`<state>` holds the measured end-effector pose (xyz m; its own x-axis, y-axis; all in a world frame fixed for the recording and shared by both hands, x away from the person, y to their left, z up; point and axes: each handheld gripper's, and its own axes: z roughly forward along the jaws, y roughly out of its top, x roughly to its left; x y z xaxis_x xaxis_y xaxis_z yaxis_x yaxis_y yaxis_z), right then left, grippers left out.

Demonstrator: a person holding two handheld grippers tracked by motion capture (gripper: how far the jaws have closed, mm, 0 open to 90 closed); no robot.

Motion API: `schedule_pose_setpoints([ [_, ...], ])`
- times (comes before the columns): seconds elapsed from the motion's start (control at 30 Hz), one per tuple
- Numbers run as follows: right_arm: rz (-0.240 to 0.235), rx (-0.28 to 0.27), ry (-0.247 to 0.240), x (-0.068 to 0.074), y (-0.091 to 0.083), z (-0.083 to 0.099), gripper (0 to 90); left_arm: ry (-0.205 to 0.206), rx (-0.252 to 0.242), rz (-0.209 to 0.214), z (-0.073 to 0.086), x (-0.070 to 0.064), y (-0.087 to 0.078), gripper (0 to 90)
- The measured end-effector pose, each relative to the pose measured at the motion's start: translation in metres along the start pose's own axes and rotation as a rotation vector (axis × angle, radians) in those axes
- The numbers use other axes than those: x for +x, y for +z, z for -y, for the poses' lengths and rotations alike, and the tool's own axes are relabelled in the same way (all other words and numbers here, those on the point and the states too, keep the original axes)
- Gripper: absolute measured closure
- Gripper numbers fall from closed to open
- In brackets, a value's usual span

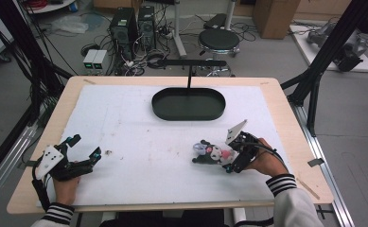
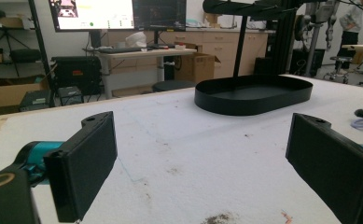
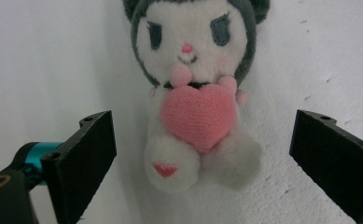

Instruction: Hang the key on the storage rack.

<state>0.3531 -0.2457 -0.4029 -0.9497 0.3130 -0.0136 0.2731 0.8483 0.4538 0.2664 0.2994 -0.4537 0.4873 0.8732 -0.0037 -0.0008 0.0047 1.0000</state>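
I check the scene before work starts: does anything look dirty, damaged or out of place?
Only the white table cover is soiled: brownish smudges and a dark crumb patch near the left gripper. The plush toy and black tray look fine.

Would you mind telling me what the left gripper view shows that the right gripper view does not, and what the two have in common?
Left gripper view alone: the black oval tray with its upright post, standing farther along the white mat, and beyond the table a room with monitors, a desk and cardboard boxes.

Right gripper view alone: the plush toy seen close, lying face up on the mat, a pink heart at its chest, between the spread jaws and untouched.

Both: two black jaws held wide apart with nothing gripped, over the same white mat.
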Motion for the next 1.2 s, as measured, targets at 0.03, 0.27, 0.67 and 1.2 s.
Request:
schedule_pose_setpoints([
  [0.03, -0.01, 0.011, 0.003, 0.0, 0.001, 0.0, 9.1, 0.0, 0.0, 0.0, 0.0, 0.0, 0.0, 9.2],
  [0.27, -0.048, 0.046, 0.005, -0.001, 0.006, -0.002, 25.3, -0.001, 0.0, 0.0, 0.0, 0.0, 0.0, 9.2],
  [0.67, -0.045, 0.082, -0.031, -0.001, 0.005, -0.005, 53.2, -0.004, 0.0, 0.0, 0.0, 0.0, 0.0, 9.2],
  [1.2, -0.037, -0.061, -0.006, -0.005, -0.008, -0.006, 54.9, -0.003, 0.001, 0.001, 0.0, 0.0, 0.0, 9.2],
])
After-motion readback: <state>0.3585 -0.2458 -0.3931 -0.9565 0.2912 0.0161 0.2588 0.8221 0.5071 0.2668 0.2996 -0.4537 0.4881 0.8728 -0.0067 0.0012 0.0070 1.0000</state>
